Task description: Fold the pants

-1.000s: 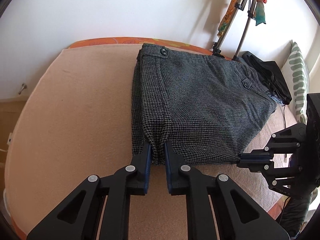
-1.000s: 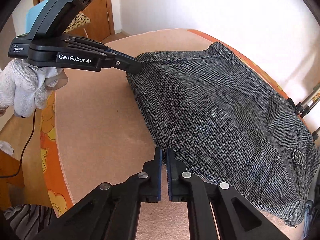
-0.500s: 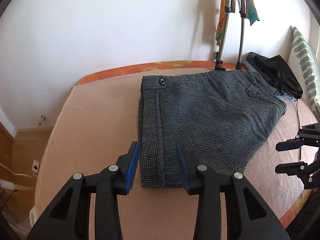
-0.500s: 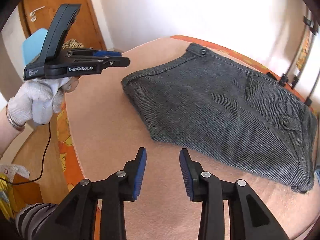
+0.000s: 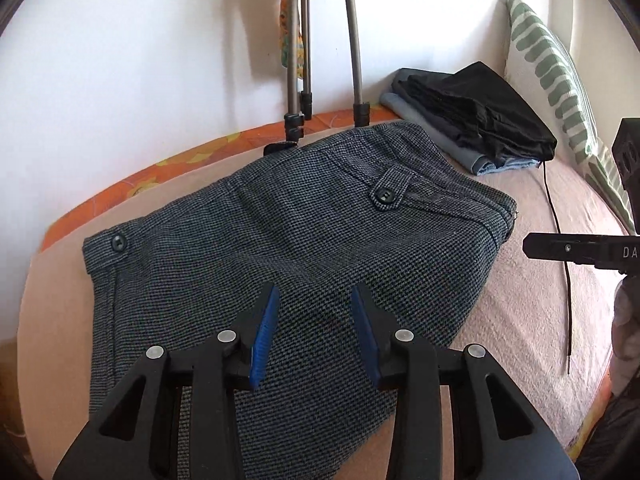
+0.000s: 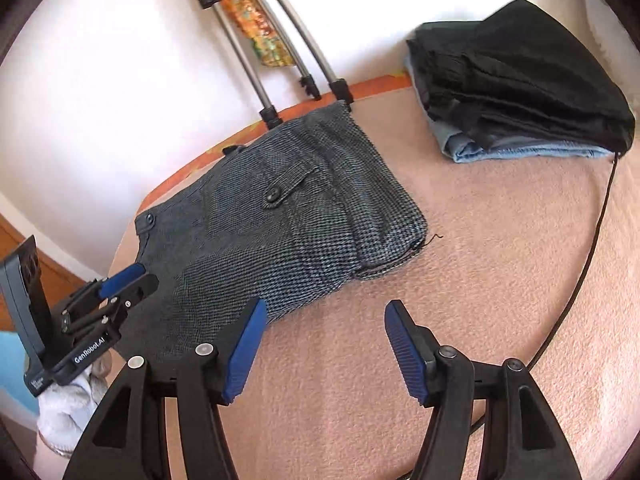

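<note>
— Where were your grey houndstooth pants (image 5: pixel 304 248)?
— Folded flat on the pink bedspread (image 6: pixel 460 264). Your left gripper (image 5: pixel 314 330) hovered over them, spread, empty; your right gripper (image 6: pixel 324 344) gaped beside them.

One pair of grey folded pants (image 5: pixel 304 248) is counted on one bed (image 6: pixel 460 280). Two buttons (image 5: pixel 385 196) are seen on the pants. Two grippers are counted: the left gripper (image 5: pixel 312 332) and the right gripper (image 6: pixel 324 344). One stack of folded clothes (image 6: pixel 520 80), one striped pillow (image 5: pixel 560 80), one black cable (image 6: pixel 580 272) and three metal legs (image 5: pixel 354 40) are counted.
</note>
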{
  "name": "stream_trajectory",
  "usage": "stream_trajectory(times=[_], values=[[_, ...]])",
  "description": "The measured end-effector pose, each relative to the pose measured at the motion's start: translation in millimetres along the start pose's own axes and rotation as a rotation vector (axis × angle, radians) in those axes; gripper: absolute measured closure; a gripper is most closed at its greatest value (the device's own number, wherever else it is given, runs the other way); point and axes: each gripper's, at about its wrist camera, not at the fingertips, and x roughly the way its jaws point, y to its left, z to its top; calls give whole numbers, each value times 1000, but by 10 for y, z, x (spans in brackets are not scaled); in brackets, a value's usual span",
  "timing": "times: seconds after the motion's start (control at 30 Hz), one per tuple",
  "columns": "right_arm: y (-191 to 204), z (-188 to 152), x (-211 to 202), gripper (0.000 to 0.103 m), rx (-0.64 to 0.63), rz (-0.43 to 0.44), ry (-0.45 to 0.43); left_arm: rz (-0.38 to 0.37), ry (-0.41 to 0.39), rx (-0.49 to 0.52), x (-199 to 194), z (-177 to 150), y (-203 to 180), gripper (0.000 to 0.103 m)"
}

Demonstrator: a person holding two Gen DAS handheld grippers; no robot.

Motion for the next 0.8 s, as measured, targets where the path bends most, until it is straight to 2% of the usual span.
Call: stream_trajectory(times=[0.13,0.23,0.4,0.5,0.57,0.67,0.8], values=[[-200,88,174,32,130,45,2,8,39,21,263,1,-74,67],[-282,119,274,32,173,70,-1,24,67,35,433,-52,-106,67],[-309,125,420,29,234,124,-13,-36,74,-3,397,-58,-13,67],[-317,142,455,27,262,167,-16,-75,6,-98,201,30,148,67],[-311,152,469,27,265,163,-26,-36,-16,-94,178,104,178,67],[-281,167,513,32,271,161,-44,23,20,-54,331,148,125,67],[-241,153,550,44,256,139,-80,92,71,75,596,23,-104,66]])
